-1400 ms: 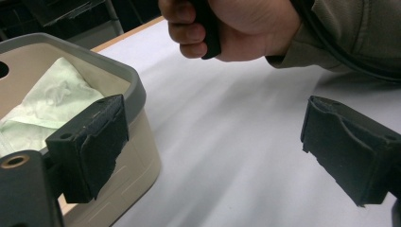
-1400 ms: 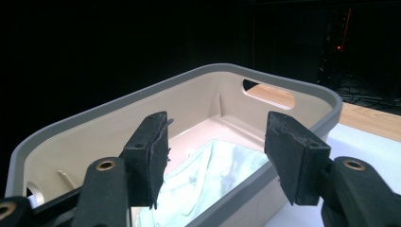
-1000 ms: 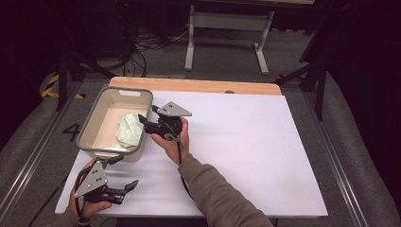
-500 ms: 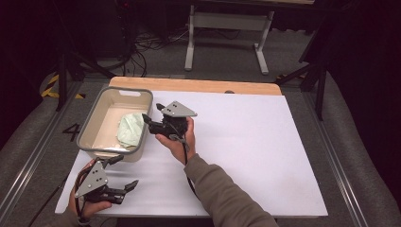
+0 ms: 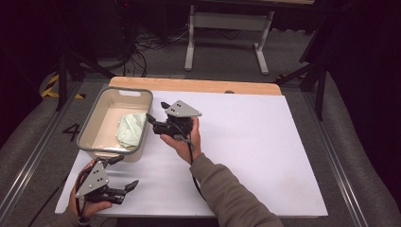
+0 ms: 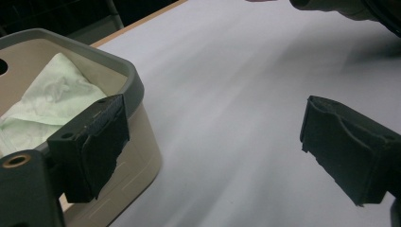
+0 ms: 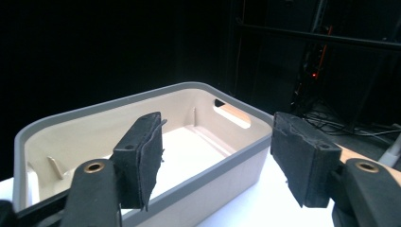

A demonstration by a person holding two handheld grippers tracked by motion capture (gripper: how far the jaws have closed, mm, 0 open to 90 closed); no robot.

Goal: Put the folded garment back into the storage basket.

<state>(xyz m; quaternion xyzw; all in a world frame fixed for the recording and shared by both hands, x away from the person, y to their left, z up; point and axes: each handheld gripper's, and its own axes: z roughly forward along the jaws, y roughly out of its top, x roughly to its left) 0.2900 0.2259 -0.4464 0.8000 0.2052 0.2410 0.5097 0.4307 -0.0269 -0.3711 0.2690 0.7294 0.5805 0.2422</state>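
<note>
A beige bin with a grey rim (image 5: 90,142) stands at the table's left. A pale green cloth (image 5: 131,130) lies crumpled inside it. My right gripper (image 5: 156,110) hovers just right of the bin, jaws open and aimed at its near wall, nothing between them. In the right gripper view the bin's rim (image 7: 222,161) runs across between the open gripper (image 7: 220,156) jaws. My left gripper (image 5: 125,171) rests open at the table's front left, below the bin. In the left gripper view the gripper (image 6: 217,142) spans bare table, with the bin's corner (image 6: 137,90) and the cloth (image 6: 56,99) at left.
White sheet (image 5: 255,142) covers the table, with a wooden strip (image 5: 198,86) along the far edge. A metal stand (image 5: 227,23) and cables (image 5: 151,40) lie on the floor beyond. A sleeve (image 6: 340,7) crosses the left gripper view's top right.
The right gripper has drawn back a little to the right, its jaws now off the bin's rim. The left gripper has stayed put.
</note>
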